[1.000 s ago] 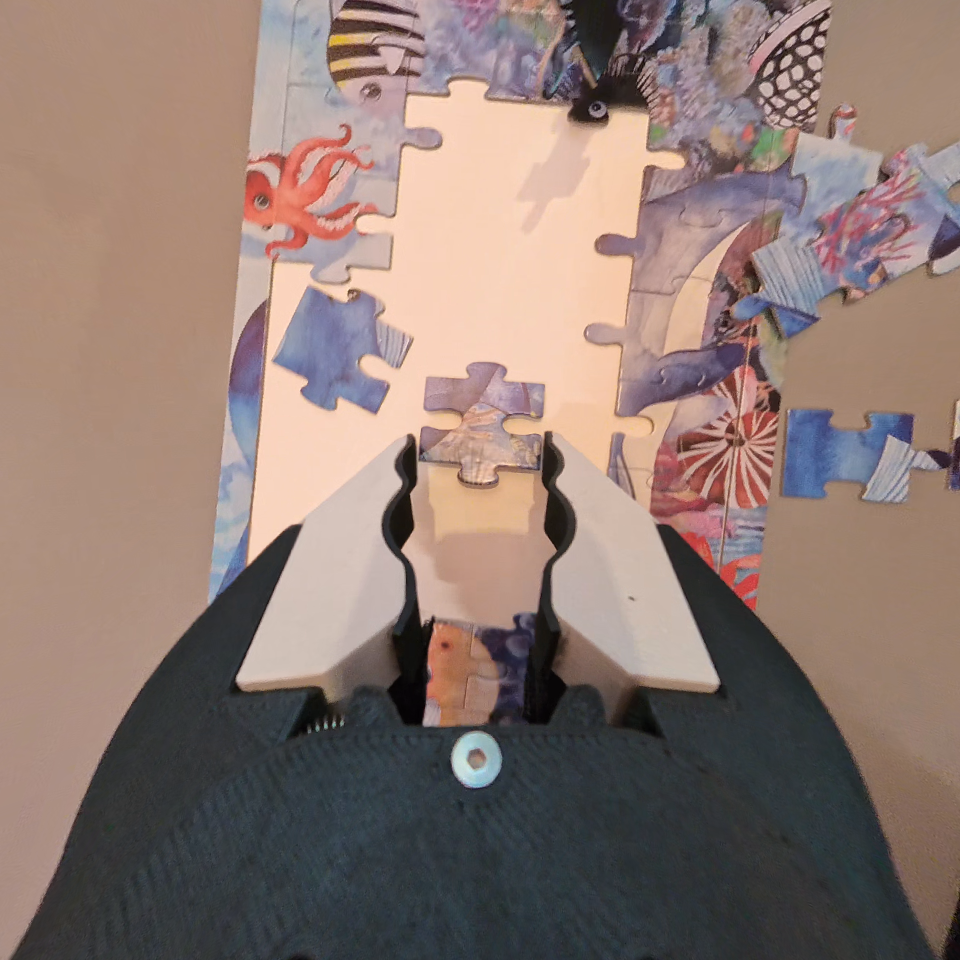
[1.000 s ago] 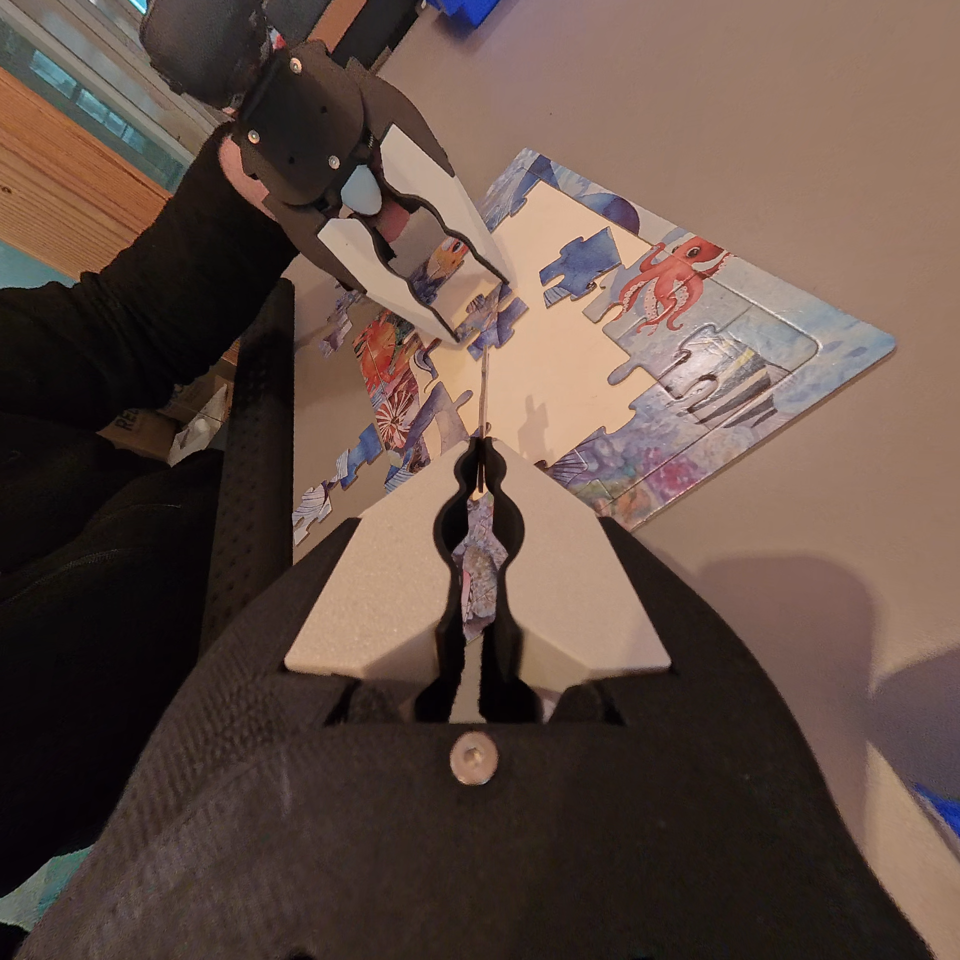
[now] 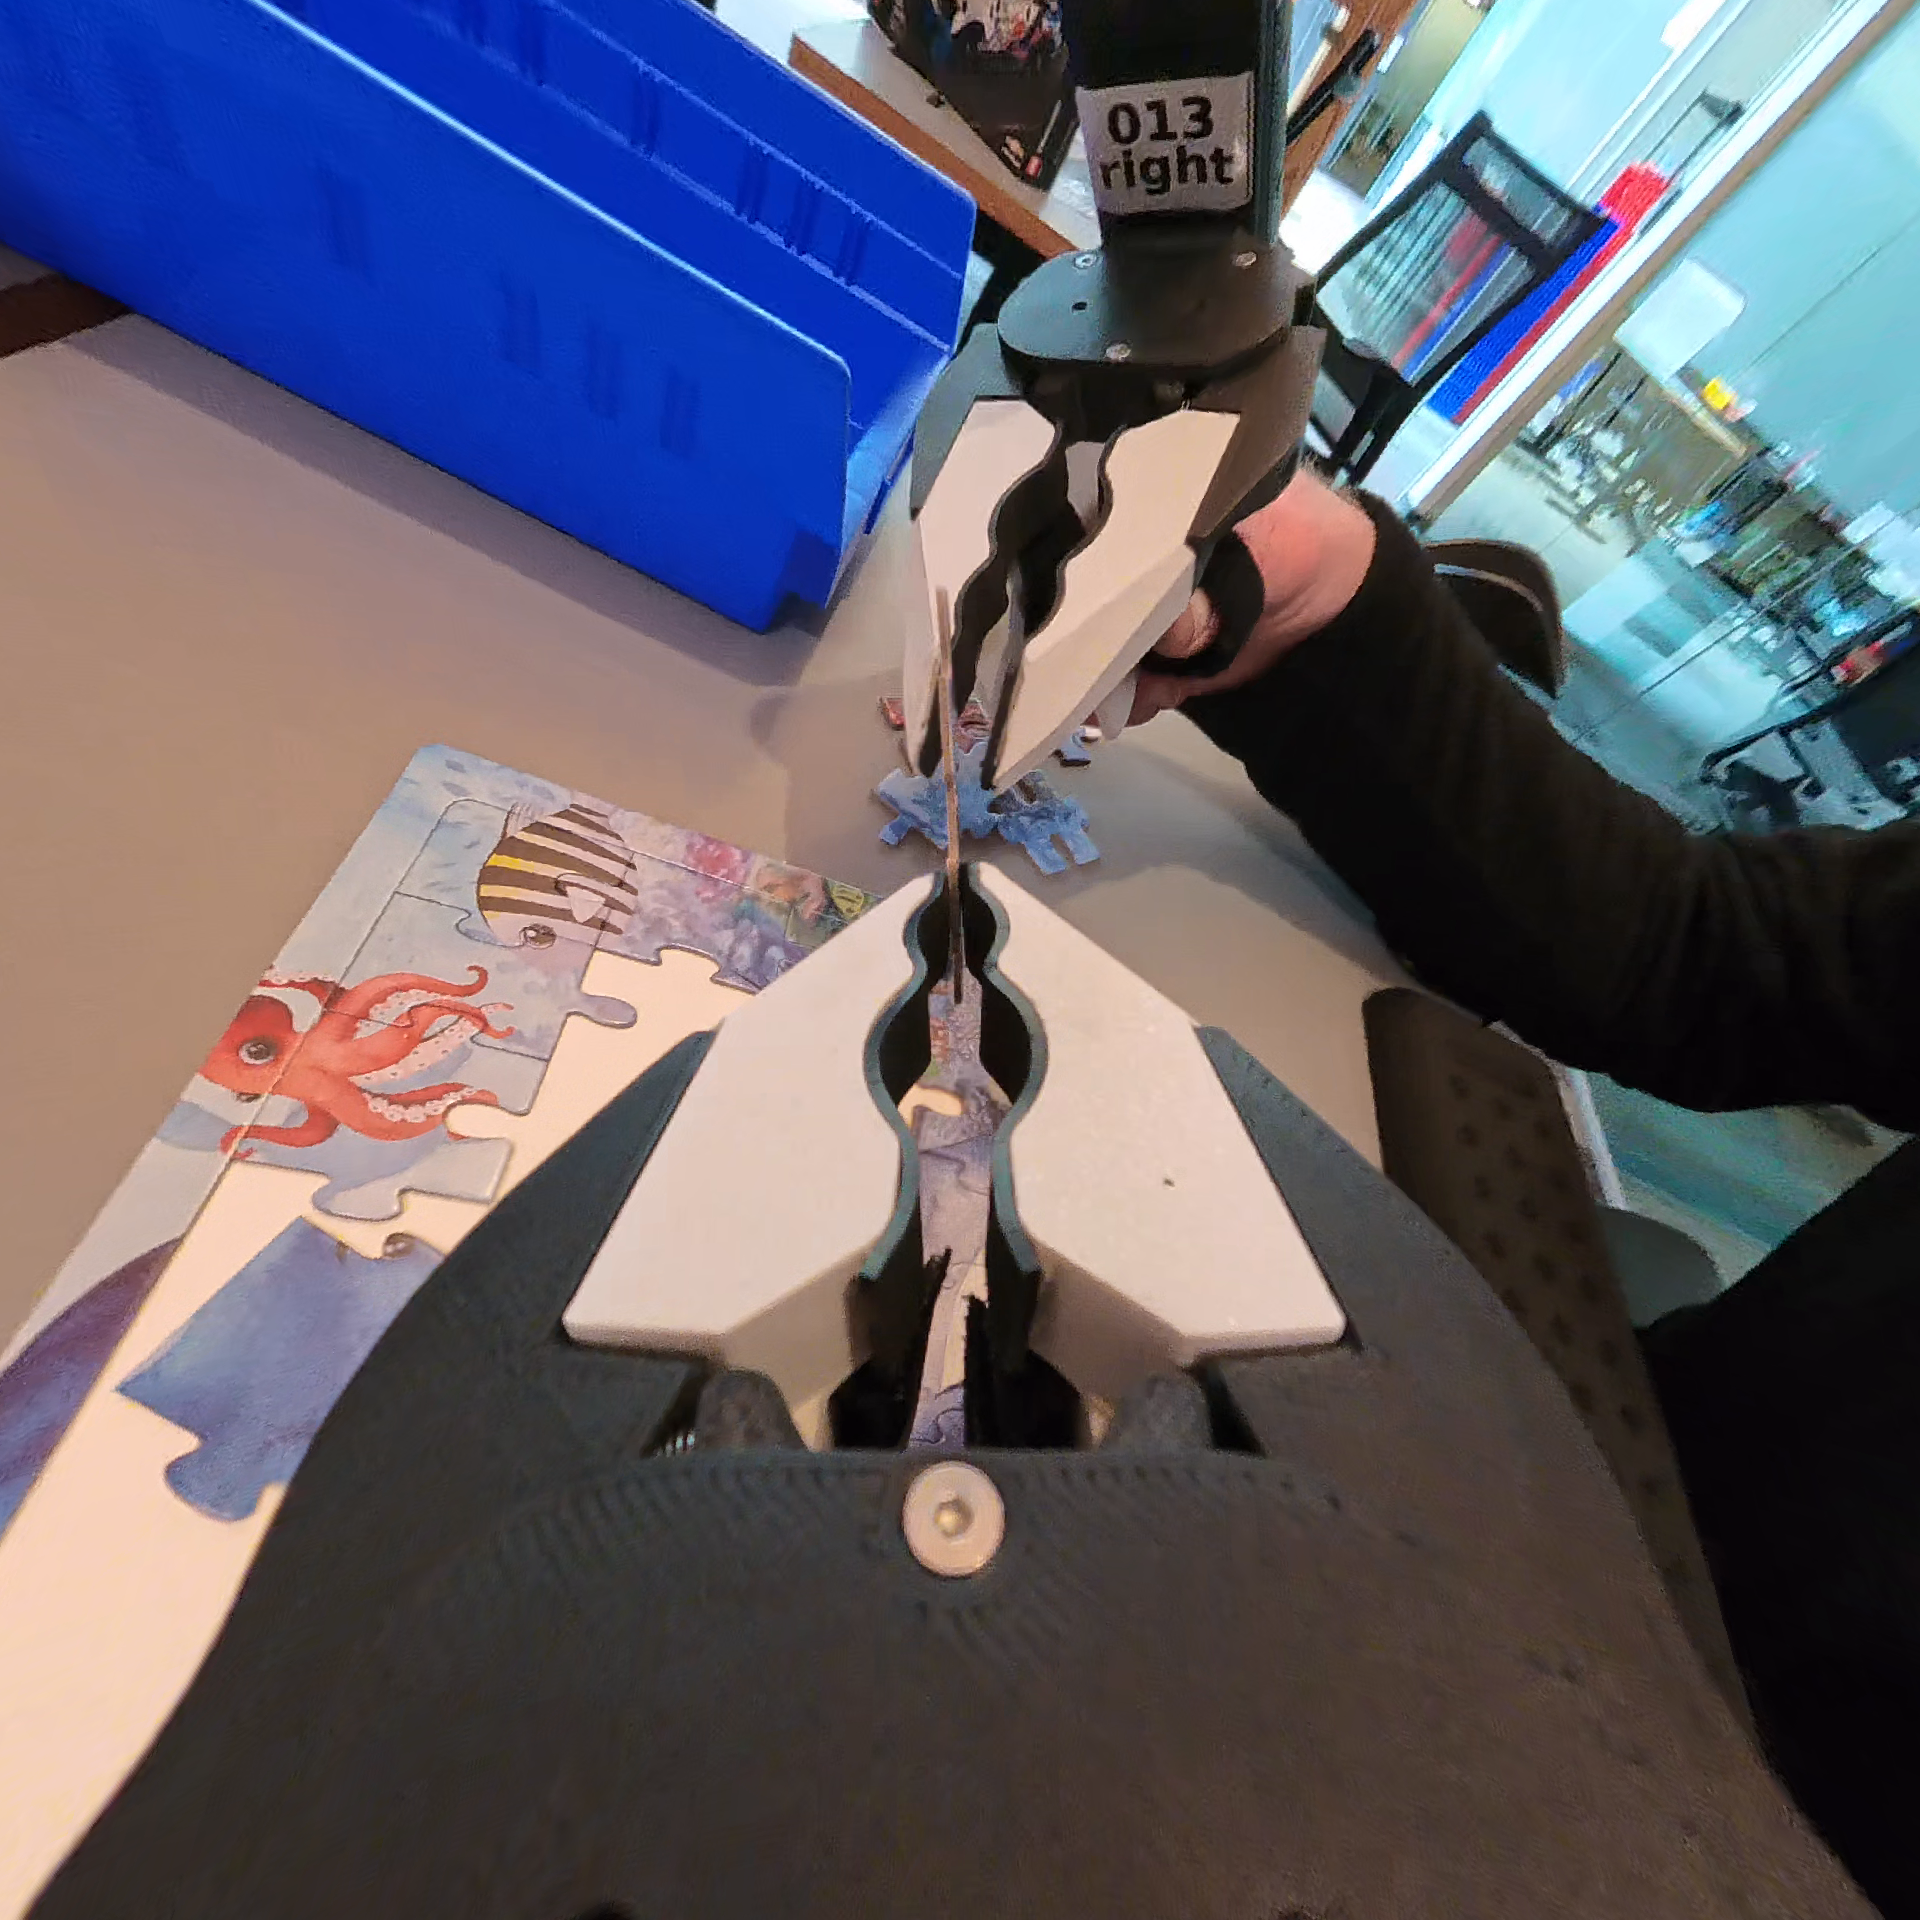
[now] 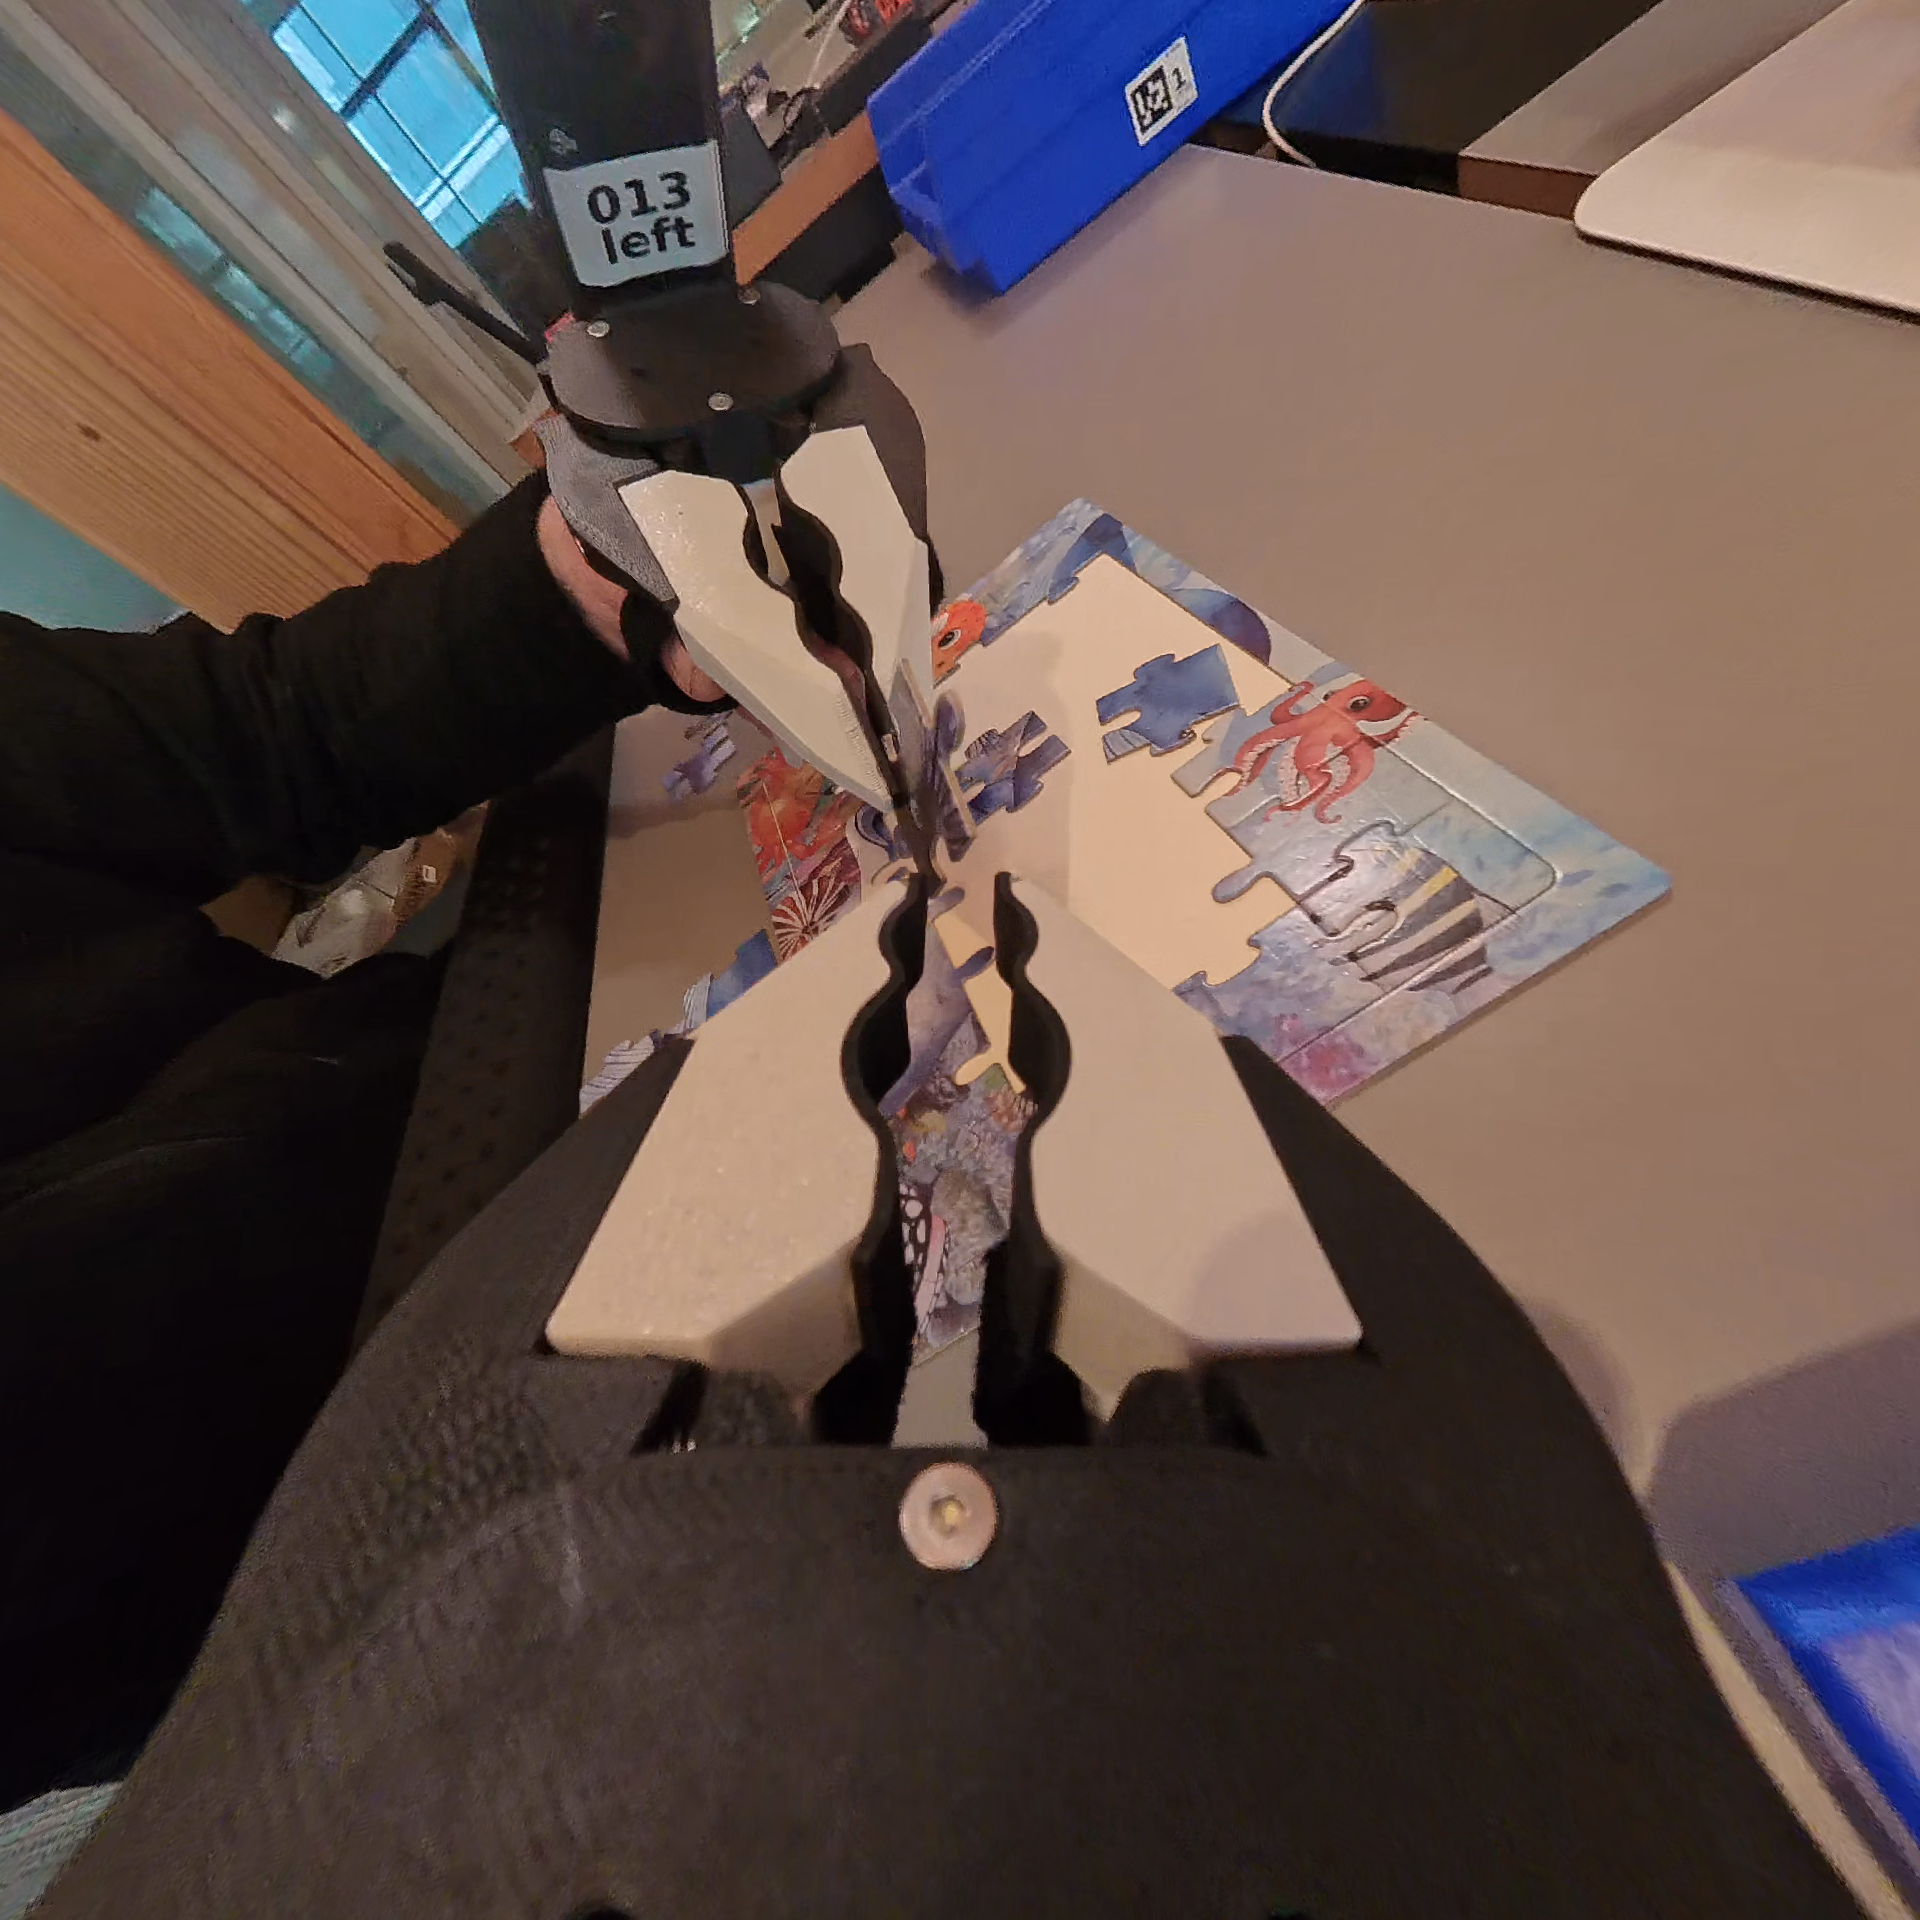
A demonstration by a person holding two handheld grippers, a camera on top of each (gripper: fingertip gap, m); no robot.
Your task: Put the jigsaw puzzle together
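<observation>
The puzzle tray lies on the grey table, its border partly filled: a red octopus, a striped fish, and a bare cream middle. It also shows in the right wrist view. My left gripper is shut on a puzzle piece, held edge-on in the air above the tray's near side. My right gripper faces it tip to tip, jaws a little apart, with the piece by its left finger. A loose blue piece lies on the bare tray.
Several loose pieces lie on the table beyond the tray. Blue bins stand at the table's far side. A white flat object lies far right. A black perforated chair back stands at the table's edge. Both grippers' tips are close together, under 4 cm apart.
My left gripper rose from the tray, turned toward the right gripper and shut on the piece the right gripper held. My right gripper's jaws have opened a little.
</observation>
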